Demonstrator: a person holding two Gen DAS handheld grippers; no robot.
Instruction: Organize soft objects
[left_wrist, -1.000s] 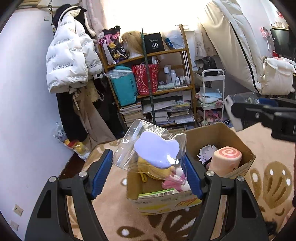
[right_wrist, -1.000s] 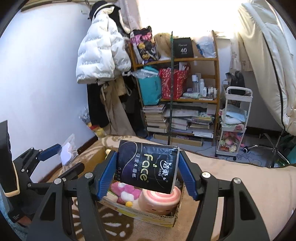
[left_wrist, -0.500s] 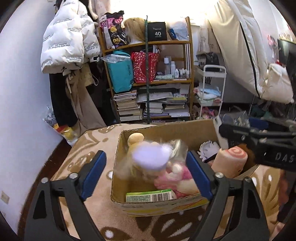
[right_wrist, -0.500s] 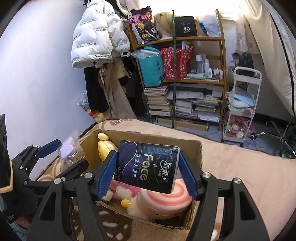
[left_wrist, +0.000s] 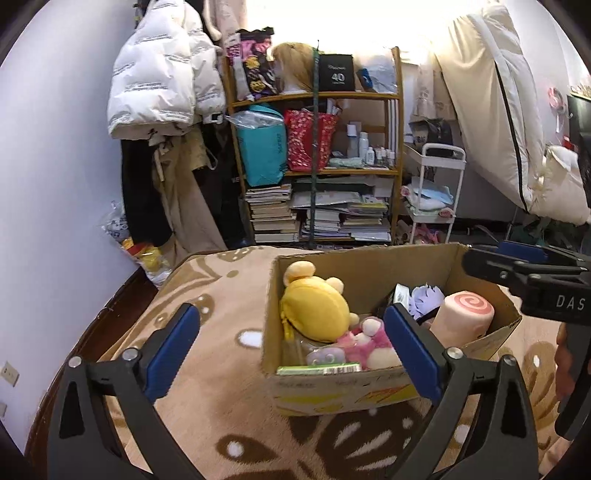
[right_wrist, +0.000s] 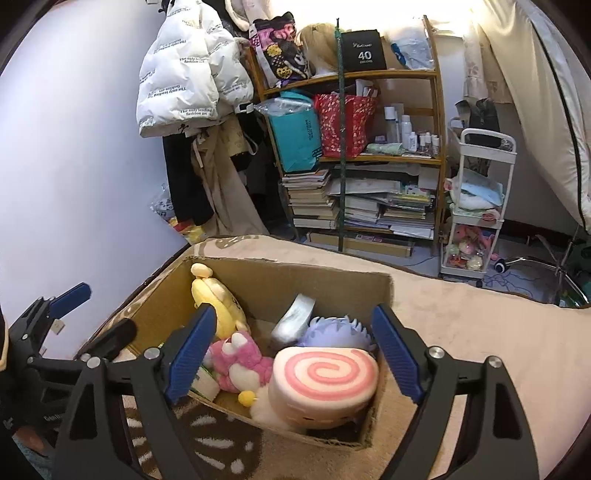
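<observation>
Both your claws stand wide and empty over the box (right_wrist: 325, 275) of soft toys.

Your left claw (left_wrist: 291, 349) has just been opening, and nothing sits between its jaws; the clear pouch (left_wrist: 325, 356) lies low in the box's near corner, just beyond them, beside the pink plush (left_wrist: 364, 338) and under the yellow plush (left_wrist: 316, 314). Your right claw (right_wrist: 293, 350) has just been opening too, and its jaws bracket the pink swirl roll (right_wrist: 325, 382) without touching it. The tissue pack (right_wrist: 293, 321) leans tilted against the far wall, behind a lilac plush (right_wrist: 338, 332). The box rests on a beige blanket (left_wrist: 221, 332); a crowded shelf (right_wrist: 369, 155) and white cart (right_wrist: 476, 206) stand well beyond.
</observation>
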